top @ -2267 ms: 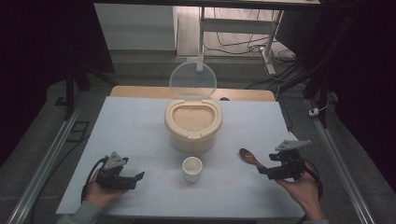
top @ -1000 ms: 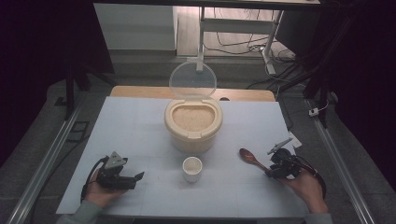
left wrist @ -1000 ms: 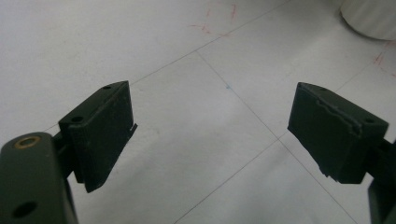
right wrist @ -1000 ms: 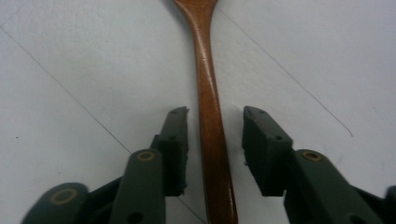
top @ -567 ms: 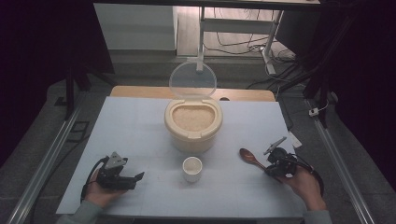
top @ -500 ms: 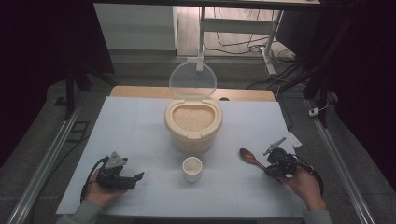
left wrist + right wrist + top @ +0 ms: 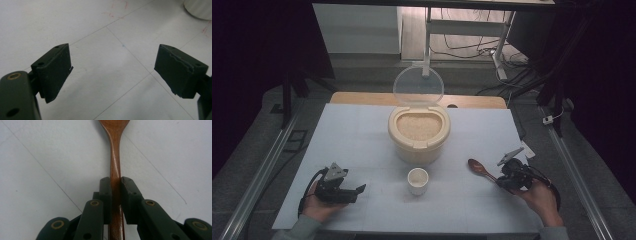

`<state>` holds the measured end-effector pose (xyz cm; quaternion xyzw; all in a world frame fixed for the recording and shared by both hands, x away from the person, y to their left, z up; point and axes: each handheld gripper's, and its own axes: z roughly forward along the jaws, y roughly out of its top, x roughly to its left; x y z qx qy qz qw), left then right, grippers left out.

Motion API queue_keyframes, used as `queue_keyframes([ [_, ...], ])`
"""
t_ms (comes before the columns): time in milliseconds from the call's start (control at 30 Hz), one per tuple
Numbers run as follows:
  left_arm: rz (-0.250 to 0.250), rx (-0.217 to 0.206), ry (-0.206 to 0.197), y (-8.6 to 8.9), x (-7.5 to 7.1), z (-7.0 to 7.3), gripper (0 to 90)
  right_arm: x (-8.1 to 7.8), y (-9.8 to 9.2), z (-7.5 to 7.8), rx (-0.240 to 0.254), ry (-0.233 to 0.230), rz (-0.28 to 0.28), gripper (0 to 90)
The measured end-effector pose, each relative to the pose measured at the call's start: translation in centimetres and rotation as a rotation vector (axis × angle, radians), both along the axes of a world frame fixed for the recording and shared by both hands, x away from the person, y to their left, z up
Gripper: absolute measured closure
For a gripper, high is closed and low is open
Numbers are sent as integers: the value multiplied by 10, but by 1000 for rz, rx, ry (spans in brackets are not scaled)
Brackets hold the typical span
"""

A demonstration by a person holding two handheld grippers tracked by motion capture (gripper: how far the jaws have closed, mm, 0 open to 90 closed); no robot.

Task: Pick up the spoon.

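A brown wooden spoon (image 7: 479, 168) lies on the white table sheet at the right, bowl toward the middle. My right gripper (image 7: 501, 181) sits low over its handle. In the right gripper view the jaws have just been closing, and the two pads of the right gripper (image 7: 115, 182) now press on the spoon (image 7: 114, 150) handle from both sides. My left gripper (image 7: 357, 192) rests at the front left, pointing right. In the left gripper view the left gripper (image 7: 112, 67) stands wide open over bare sheet.
A beige pot of rice (image 7: 418, 131) stands mid-table with its clear lid (image 7: 418, 87) tipped up behind it. A small white cup (image 7: 417, 180) sits just in front of the pot. The white sheet (image 7: 352, 135) covers the table.
The right gripper has come down and forward onto the spoon's handle and shut on it. The spoon still lies in the same spot. The left gripper has kept still.
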<state>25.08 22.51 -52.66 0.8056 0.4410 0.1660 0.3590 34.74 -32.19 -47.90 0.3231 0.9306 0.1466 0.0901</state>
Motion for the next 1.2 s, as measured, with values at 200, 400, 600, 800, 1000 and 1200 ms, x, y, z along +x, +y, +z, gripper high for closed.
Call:
queue_keyframes([
  [200, -1, 1, -1, 0, 0, 0, 136, -4, 0, 9, 55, -20, 16, 794],
  [400, 0, 2, -1, 0, 0, 0, 135, -11, 11, 22, 144, -22, 79, 794],
  [600, 1, 0, -3, 0, 0, 1, 135, -17, 29, 32, 180, -29, 152, 794],
  [800, 4, -2, -7, 0, 0, 2, 135, -24, 48, 40, 215, -33, 216, 794],
  [1000, 2, 2, -5, -1, 0, 1, 134, -29, 65, 45, 232, -41, 279, 794],
  [1200, 4, 1, -6, -1, 0, 1, 135, -33, 88, 48, 224, -53, 335, 794],
])
